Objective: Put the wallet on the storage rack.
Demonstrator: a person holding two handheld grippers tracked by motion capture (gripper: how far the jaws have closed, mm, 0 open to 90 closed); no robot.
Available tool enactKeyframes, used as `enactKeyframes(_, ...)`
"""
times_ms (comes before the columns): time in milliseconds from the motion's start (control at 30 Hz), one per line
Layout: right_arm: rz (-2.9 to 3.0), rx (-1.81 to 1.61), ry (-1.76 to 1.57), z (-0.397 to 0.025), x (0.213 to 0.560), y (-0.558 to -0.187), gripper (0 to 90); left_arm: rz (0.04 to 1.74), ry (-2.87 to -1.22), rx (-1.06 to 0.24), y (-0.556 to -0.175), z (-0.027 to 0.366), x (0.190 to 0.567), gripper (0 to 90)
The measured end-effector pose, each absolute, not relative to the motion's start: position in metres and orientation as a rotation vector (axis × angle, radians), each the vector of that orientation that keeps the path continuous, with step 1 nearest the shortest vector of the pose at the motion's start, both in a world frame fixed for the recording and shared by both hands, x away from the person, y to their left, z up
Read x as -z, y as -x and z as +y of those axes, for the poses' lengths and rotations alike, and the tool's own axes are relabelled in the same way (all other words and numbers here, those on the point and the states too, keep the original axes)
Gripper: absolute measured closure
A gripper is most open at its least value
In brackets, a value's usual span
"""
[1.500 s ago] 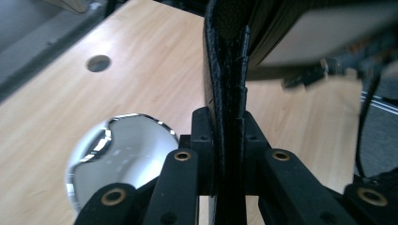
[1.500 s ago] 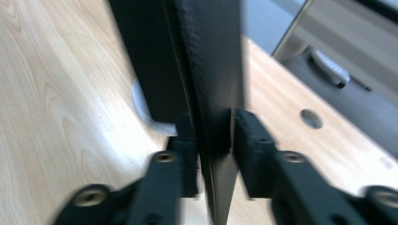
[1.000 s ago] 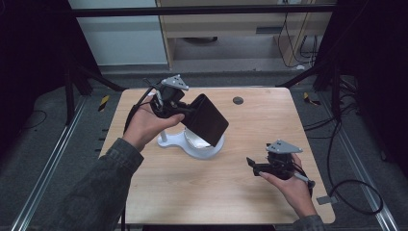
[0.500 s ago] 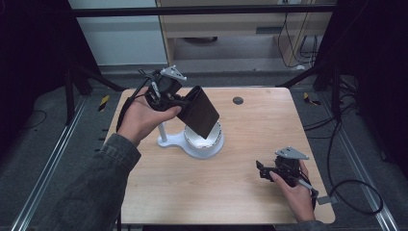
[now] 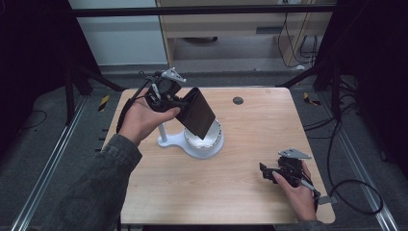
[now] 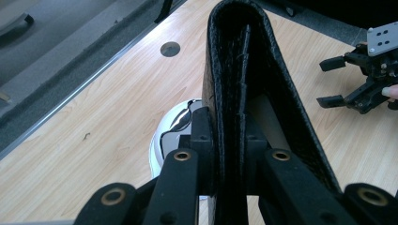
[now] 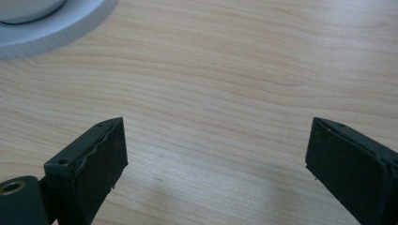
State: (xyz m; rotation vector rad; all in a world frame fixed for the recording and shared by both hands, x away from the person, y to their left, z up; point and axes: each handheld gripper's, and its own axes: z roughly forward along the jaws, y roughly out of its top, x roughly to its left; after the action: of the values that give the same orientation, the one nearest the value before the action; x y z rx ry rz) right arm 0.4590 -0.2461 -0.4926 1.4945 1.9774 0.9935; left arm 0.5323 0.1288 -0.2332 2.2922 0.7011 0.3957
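Note:
My left gripper (image 5: 179, 108) is shut on a folded black leather wallet (image 5: 196, 117). It holds the wallet tilted in the air over a white stand (image 5: 188, 143) with a round dish base and a short post. In the left gripper view the wallet (image 6: 234, 84) rises edge-on between my jaws (image 6: 230, 154), with the dish (image 6: 176, 131) below it. My right gripper (image 5: 264, 171) rests low near the table's front right, open, with bare wood between its jaws (image 7: 216, 154). It is also seen at the far right of the left gripper view (image 6: 338, 79).
The light wooden table (image 5: 240, 202) has a small dark round hole (image 5: 237, 100) near its far edge. The stand's white rim (image 7: 56, 23) lies ahead and to the left of my right gripper. Dark frame posts and cables surround the table.
My left gripper has raised the wallet and drawn it slightly back, tilting it more steeply. My right gripper has slid a little toward the front right corner.

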Motion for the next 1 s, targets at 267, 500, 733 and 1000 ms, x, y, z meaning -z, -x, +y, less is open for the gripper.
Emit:
enactKeyframes(267, 1.991, -0.979, -1.503, -0.246, 0.495, -0.461, 6.2, 0.724, -2.308, -0.393, -0.539, 0.133, 0.241, 80.4)
enactKeyframes(500, 1.999, -0.975, -1.503, -0.247, 0.496, -0.461, 6.1, 0.724, -2.315, -0.360, -0.543, 0.131, 0.251, 80.4)
enactKeyframes(733, 2.008, -0.964, -1.505, -0.247, 0.498, -0.461, 6.0, 0.725, -2.329, -0.345, -0.551, 0.124, 0.264, 80.3)
enactKeyframes(1000, 2.017, -0.954, -1.517, -0.249, 0.502, -0.463, 5.9, 0.724, -2.357, -0.333, -0.562, 0.118, 0.277, 80.3)
